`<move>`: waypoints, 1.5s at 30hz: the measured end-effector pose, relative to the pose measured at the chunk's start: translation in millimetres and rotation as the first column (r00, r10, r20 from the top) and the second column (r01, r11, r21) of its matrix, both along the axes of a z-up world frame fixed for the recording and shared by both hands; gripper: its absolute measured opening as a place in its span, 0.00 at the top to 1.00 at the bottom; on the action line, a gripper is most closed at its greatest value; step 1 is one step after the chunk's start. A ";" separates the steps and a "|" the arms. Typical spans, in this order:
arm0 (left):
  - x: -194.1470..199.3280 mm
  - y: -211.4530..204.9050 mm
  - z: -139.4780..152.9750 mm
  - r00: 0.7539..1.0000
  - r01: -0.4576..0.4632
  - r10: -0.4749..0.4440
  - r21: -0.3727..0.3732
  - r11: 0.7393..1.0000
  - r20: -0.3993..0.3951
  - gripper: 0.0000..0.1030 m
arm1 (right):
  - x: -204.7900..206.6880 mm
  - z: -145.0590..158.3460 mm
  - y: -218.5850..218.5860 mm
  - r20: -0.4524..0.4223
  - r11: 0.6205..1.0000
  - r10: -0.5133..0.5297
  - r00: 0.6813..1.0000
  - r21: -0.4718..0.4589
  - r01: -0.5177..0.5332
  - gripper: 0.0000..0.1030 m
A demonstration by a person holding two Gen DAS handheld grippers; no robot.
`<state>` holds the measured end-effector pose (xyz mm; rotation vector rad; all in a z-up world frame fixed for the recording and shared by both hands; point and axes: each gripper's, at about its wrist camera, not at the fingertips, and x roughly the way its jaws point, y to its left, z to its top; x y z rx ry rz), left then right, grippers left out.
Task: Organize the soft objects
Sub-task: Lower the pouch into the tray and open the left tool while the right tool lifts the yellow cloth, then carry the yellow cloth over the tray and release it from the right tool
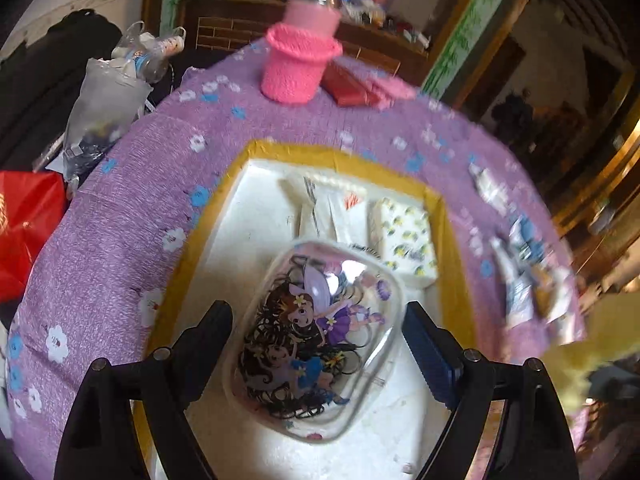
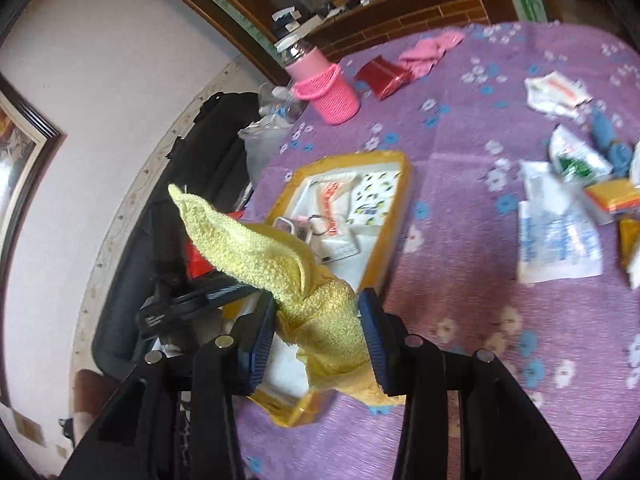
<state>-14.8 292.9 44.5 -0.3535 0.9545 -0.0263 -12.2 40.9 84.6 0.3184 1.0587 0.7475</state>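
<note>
Our right fingers [image 2: 268,344] are clamped on a yellow towel [image 2: 316,308], bunched between the blue pads, one corner flapping up and to the left. Our left fingers [image 1: 428,352] stand wide apart on either side of a clear plastic case [image 1: 316,340] printed with cartoon girls and full of dark hair ties; we cannot tell whether the pads touch it. The case lies in a shallow white tray [image 1: 256,152] with a yellow rim, beside a lemon-print tissue pack [image 1: 404,240] and a white packet [image 1: 328,208]. The tray sits on a worktop [image 1: 120,208] covered in purple flowered cloth. Farther back stand a bottle in a pink knitted sleeve [image 1: 298,64], a red packet [image 1: 352,84] and a pink cloth [image 2: 430,50]. Loose white packets [image 2: 556,232] lie well apart from the tray on the right side.
</note>
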 end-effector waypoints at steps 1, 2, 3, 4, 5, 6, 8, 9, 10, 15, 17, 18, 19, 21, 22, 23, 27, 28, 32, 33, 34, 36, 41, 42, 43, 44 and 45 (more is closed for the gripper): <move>-4.0 3.1 3.6 1.000 -0.006 0.006 -0.010 1.000 0.017 0.13 | 3.5 -4.0 4.8 -0.020 1.000 0.005 1.000 0.005 -0.005 0.60; -10.1 7.4 8.4 0.999 -0.018 0.019 -0.015 1.000 0.039 0.13 | 6.2 -8.0 8.9 -0.037 1.000 0.008 0.999 0.005 -0.007 0.60; -14.1 9.9 11.3 0.998 -0.027 0.028 -0.018 0.999 0.054 0.13 | 9.6 -12.6 12.5 -0.057 1.000 0.009 0.998 0.009 -0.009 0.60; -21.4 14.7 15.7 0.996 -0.041 0.043 -0.028 0.999 0.077 0.13 | 12.2 -16.7 15.5 -0.073 1.000 0.012 0.997 0.015 -0.011 0.60; -28.9 20.1 19.5 0.993 -0.055 0.059 -0.040 0.998 0.098 0.12 | 15.6 -22.1 20.1 -0.101 0.999 0.016 0.995 0.029 -0.013 0.60; -34.4 24.7 22.5 0.991 -0.070 0.075 -0.050 0.996 0.113 0.11 | 18.6 -26.4 23.7 -0.122 0.999 0.018 0.992 0.041 -0.013 0.60; -46.3 35.2 25.9 0.985 -0.102 0.111 -0.072 0.992 0.136 0.11 | 25.1 -35.6 30.9 -0.184 0.997 0.026 0.983 0.083 -0.011 0.60; -54.5 42.5 27.1 0.979 -0.124 0.136 -0.087 0.988 0.150 0.11 | 29.9 -42.7 36.3 -0.236 0.993 0.034 0.971 0.121 -0.005 0.60; -59.1 46.7 28.3 0.976 -0.136 0.151 -0.097 0.986 0.159 0.11 | 34.4 -47.9 40.9 -0.274 0.989 0.040 0.961 0.146 0.001 0.60; -80.4 63.8 22.1 0.962 -0.188 0.210 -0.134 0.973 0.175 0.11 | 57.3 -71.1 57.8 -0.355 0.991 -0.038 0.934 0.104 0.080 0.64; -85.8 64.7 18.6 0.962 -0.191 0.213 -0.136 0.972 0.171 0.11 | 64.9 -72.9 61.5 -0.305 0.992 -0.110 0.946 0.019 0.122 0.65; -89.7 65.7 16.4 0.962 -0.193 0.215 -0.138 0.971 0.169 0.11 | 65.8 -68.9 63.4 -0.250 0.991 -0.134 0.959 -0.015 0.135 0.66; -91.8 66.5 14.9 0.962 -0.194 0.216 -0.137 0.971 0.167 0.11 | 64.7 -64.6 66.0 -0.213 0.990 -0.138 0.967 -0.036 0.133 0.66; -97.3 68.8 14.1 0.961 -0.197 0.218 -0.133 0.971 0.170 0.11 | 56.1 -49.6 76.8 -0.105 0.989 -0.107 0.989 -0.114 0.095 0.64; -99.8 70.6 14.5 0.960 -0.200 0.220 -0.128 0.971 0.175 0.11 | 48.1 -42.7 83.0 -0.076 0.991 -0.053 0.996 -0.130 0.043 0.60; -102.8 72.6 15.8 0.958 -0.200 0.221 -0.124 0.972 0.184 0.11 | 34.5 -33.9 90.5 -0.054 0.989 0.034 0.998 -0.140 -0.042 0.55; -115.0 79.6 20.8 0.945 -0.212 0.233 -0.112 0.971 0.228 0.11 | -10.2 -20.2 112.3 0.067 0.931 0.244 0.968 -0.294 -0.214 0.40; -115.7 80.7 21.1 0.943 -0.213 0.235 -0.113 0.970 0.235 0.11 | -19.7 -23.4 123.2 0.110 0.895 0.284 0.953 -0.388 -0.222 0.39; -117.8 80.9 19.9 0.943 -0.204 0.229 -0.122 0.971 0.241 0.11 | -22.2 -51.0 143.7 0.114 0.814 0.316 0.942 -0.542 -0.208 0.52; -120.0 80.5 20.1 0.944 -0.202 0.226 -0.119 0.972 0.242 0.11 | -19.1 -55.2 142.7 0.094 0.820 0.311 0.946 -0.530 -0.217 0.52; -121.9 80.6 20.3 0.943 -0.201 0.224 -0.116 0.973 0.244 0.11 | -16.0 -57.4 140.0 0.077 0.836 0.298 0.952 -0.502 -0.221 0.54; -127.2 82.9 21.0 0.941 -0.207 0.229 -0.112 0.972 0.250 0.11 | -15.7 -52.9 128.7 0.057 0.881 0.261 0.964 -0.422 -0.214 0.55; -135.9 95.4 20.5 0.930 -0.241 0.265 -0.121 0.963 0.253 0.11 | 2.3 -19.3 114.4 -0.008 0.983 0.137 0.990 -0.126 -0.137 0.55; -136.5 97.1 19.7 0.929 -0.247 0.271 -0.123 0.961 0.252 0.11 | 9.6 -14.5 120.3 -0.024 0.990 0.114 0.993 -0.083 -0.115 0.55; -136.9 98.5 18.9 0.928 -0.251 0.275 -0.127 0.960 0.250 0.11 | 20.0 -11.7 120.2 -0.065 0.997 0.075 0.995 -0.006 -0.076 0.55; -137.6 99.5 18.2 0.928 -0.252 0.277 -0.130 0.959 0.247 0.11 | 27.5 -11.0 122.7 -0.094 0.998 0.051 0.994 0.040 -0.047 0.55; -138.2 99.8 17.3 0.929 -0.253 0.279 -0.131 0.958 0.245 0.11 | 38.3 -11.1 126.1 -0.130 0.995 0.024 0.991 0.097 -0.011 0.55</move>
